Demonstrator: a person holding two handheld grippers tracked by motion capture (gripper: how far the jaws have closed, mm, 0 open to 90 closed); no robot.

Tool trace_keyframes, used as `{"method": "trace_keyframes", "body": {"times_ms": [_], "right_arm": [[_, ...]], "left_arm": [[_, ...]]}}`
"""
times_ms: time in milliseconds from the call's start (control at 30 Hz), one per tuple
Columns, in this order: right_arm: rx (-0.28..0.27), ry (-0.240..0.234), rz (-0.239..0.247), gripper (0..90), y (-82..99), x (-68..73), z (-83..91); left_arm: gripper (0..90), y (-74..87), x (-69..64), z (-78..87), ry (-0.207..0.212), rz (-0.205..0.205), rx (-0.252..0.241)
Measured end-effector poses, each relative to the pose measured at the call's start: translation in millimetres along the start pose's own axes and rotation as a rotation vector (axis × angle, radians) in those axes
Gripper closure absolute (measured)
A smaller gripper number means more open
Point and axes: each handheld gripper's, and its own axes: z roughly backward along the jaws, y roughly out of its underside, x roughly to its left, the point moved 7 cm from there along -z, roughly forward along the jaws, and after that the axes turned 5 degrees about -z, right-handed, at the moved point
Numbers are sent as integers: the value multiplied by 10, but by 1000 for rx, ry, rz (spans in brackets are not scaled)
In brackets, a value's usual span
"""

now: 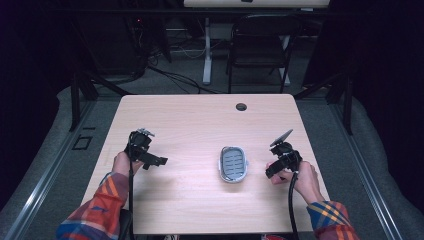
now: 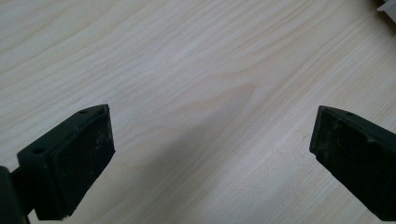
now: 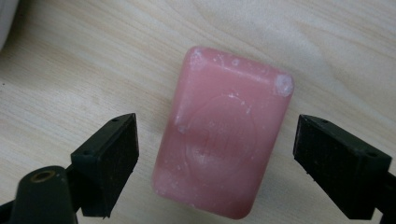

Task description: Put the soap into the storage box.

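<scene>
Soap (image 3: 223, 135) lies flat on the table (image 1: 190, 120) between your right gripper (image 3: 215, 158)'s jaws, which stand apart with a gap each side, not pressing it. Your left gripper (image 2: 212, 154) is wide open over bare wood, with what seems a dish (image 1: 233, 163) off to its right.

Your soap (image 3: 223, 135) looks waxy and pink, scuffed with white flecks; your counter (image 3: 70, 84) is pale matt wood grain; jaws matt black.
</scene>
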Motion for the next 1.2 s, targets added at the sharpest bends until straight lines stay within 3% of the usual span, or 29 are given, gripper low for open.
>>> {"method": "trace_keyframes", "body": {"times_ms": [67, 300, 367, 400, 433, 567, 600, 900, 1000, 1167, 1200], "right_arm": [[25, 2, 9, 145, 8, -14, 5], [4, -3, -30, 239, 8, -17, -50], [35, 3, -11, 248, 19, -38, -41], [-2, -18, -47, 258, 11, -12, -75], [-2, -18, -47, 258, 11, -12, -75], [50, -13, -16, 294, 30, -36, -68], [29, -20, -38, 298, 26, -24, -87], [41, -26, -53, 354, 40, -62, -95], [15, -30, -69, 363, 30, -68, -104], [26, -37, -58, 367, 42, -89, -89], [62, -24, -24, 367, 52, -117, -54]], "left_arm": [[0, 1, 1, -1, -1, -2, 3], [0, 2, -5, -8, 2, 1, 7], [0, 2, -7, -10, 3, 1, 7], [0, 2, -7, -10, 3, 1, 7], [0, 2, -7, -10, 3, 1, 7], [0, 3, -6, -13, 3, 1, 9], [0, 3, -6, -13, 2, 2, 10], [0, 3, -7, -12, 2, 0, 10], [0, 2, -8, -9, 1, 0, 9], [0, 1, -9, -8, 1, -3, 10], [0, 1, -9, -7, 0, -4, 9]]}}
